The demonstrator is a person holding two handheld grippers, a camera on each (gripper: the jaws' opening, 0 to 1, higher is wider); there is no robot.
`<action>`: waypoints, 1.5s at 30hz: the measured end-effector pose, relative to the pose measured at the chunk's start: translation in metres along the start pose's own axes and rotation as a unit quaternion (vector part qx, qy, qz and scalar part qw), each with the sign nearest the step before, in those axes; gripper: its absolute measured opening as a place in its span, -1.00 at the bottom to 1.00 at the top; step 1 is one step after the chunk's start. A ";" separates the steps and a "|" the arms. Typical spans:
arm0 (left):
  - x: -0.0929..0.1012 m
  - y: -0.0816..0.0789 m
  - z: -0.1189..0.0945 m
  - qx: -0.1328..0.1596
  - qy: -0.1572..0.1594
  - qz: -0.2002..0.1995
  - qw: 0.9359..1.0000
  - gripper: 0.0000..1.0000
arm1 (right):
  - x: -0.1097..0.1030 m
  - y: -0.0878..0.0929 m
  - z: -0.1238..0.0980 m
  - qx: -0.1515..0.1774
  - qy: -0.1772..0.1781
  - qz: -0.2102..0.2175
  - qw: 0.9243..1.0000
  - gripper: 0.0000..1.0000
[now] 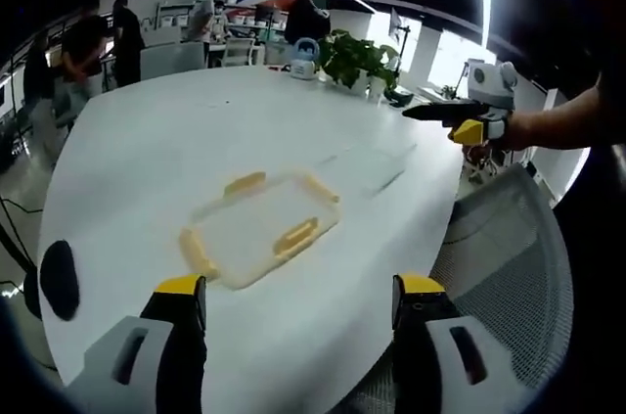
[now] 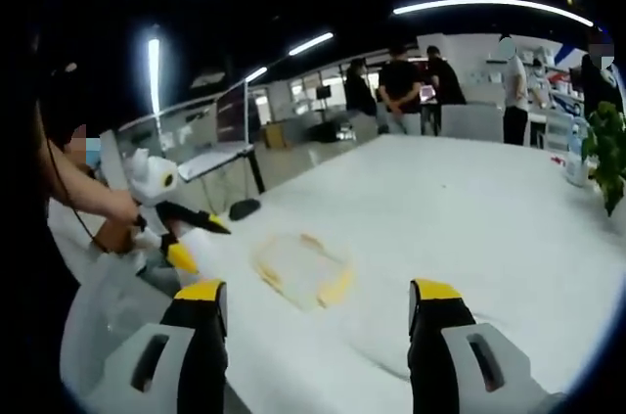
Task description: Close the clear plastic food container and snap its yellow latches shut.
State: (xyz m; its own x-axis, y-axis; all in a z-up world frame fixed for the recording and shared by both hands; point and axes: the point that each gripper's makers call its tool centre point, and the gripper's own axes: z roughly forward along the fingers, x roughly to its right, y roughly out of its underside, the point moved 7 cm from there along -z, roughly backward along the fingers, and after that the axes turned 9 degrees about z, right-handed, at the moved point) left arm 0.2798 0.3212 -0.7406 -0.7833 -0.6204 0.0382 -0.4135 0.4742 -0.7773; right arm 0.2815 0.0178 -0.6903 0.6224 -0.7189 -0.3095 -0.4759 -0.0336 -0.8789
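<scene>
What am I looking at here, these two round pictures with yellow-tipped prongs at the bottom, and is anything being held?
A person holds a hand-held two-jaw gripper in each hand, and each gripper carries a fisheye camera looking forward along its own jaws. In the left gripper view, the left gripper rises from the bottom, jaws apart, holding nothing. The right gripper enters from the right, in the person's hand. In the right gripper view, the right gripper's own jaws stand apart, also empty, and the left gripper enters from the left. On the white table lies a clear plastic food container with yellow latches. Neither gripper touches it. A potted plant stands at the table's far end.
</scene>
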 end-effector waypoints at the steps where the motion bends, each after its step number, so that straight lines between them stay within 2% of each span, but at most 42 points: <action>1: -0.001 0.000 0.000 -0.003 0.000 0.002 1.000 0.56 | 0.000 0.000 0.003 -0.002 -0.001 -0.003 1.000 0.51; 19: -0.021 0.003 0.006 -0.024 0.019 0.030 0.999 0.54 | -0.008 -0.004 0.026 -0.032 -0.024 -0.036 0.999 0.48; 26: -0.031 0.003 0.007 -0.030 0.027 0.036 0.999 0.54 | -0.002 -0.004 0.036 -0.052 -0.026 -0.056 0.997 0.49; 45: -0.042 0.004 0.014 -0.050 0.048 0.066 0.995 0.54 | 0.000 -0.006 0.052 -0.073 -0.041 -0.074 0.994 0.44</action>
State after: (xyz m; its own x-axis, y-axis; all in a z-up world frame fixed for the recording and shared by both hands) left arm 0.3176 0.3402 -0.7546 -0.8729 -0.4880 0.0025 -0.3434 0.6106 -0.7136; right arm 0.3169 0.0540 -0.7035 0.7382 -0.6394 -0.2152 -0.4567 -0.2389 -0.8569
